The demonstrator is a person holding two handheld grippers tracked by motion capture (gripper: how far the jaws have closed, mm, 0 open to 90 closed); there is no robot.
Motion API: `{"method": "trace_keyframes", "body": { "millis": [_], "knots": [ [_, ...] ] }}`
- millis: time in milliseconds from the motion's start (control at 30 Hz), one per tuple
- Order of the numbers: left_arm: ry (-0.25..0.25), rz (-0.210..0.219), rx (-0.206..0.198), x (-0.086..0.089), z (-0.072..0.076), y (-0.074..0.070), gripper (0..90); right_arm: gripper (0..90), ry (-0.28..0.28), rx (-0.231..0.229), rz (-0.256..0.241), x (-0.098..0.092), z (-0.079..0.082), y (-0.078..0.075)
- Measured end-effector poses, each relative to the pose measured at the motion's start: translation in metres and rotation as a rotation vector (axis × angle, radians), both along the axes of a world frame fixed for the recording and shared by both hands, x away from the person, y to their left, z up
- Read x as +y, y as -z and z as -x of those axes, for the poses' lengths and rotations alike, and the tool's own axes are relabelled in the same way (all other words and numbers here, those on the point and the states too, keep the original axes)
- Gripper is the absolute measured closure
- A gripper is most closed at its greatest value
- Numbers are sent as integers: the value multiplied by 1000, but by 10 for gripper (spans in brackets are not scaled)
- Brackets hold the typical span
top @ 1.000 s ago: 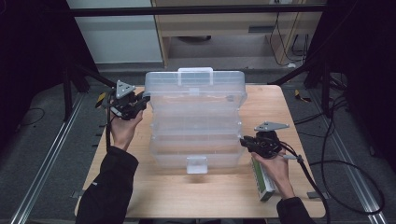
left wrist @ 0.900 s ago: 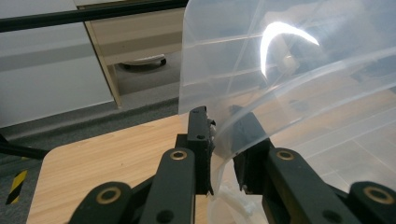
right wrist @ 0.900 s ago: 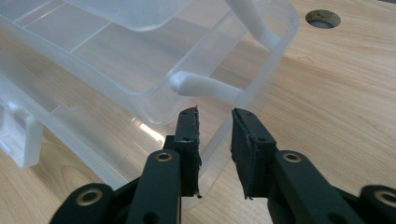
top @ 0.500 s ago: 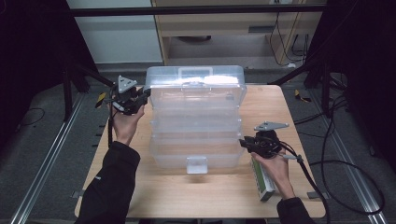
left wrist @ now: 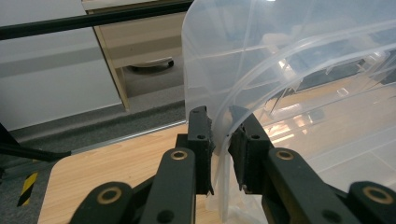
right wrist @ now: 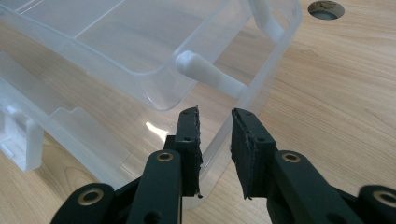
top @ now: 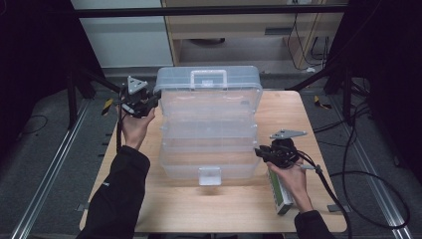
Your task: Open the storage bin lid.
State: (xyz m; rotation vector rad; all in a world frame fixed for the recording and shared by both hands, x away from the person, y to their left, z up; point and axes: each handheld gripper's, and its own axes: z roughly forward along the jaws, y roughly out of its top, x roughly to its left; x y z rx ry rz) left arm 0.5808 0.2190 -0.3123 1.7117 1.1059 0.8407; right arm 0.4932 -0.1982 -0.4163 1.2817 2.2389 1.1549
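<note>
Centre of the high view: a clear plastic tiered box stands opened on the wooden table, with the left forearm reaching up the left of frame and the right hand low at the right. The left gripper is clamped on the lid's left edge; the right gripper straddles the lower tray's right wall, jaws narrowly apart. A green-and-white packet lies under the right hand, and bare tabletop lies along the bottom edge.

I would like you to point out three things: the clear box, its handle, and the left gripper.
clear box [top: 209, 149], high view, on its middle tier.
handle [top: 209, 73], high view, on the top bar of the lid's handle.
left gripper [left wrist: 220, 140], left gripper view, between the tips, at the box's wall.
</note>
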Motion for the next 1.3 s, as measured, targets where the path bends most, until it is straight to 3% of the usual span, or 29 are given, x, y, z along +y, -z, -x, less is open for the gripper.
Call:
{"method": "trace_keyframes", "body": {
  "millis": [1300],
  "knots": [
    [-34,-5,24,-7,-44,-4,784,727,2,4,-2,0,0,0]
  ]
}}
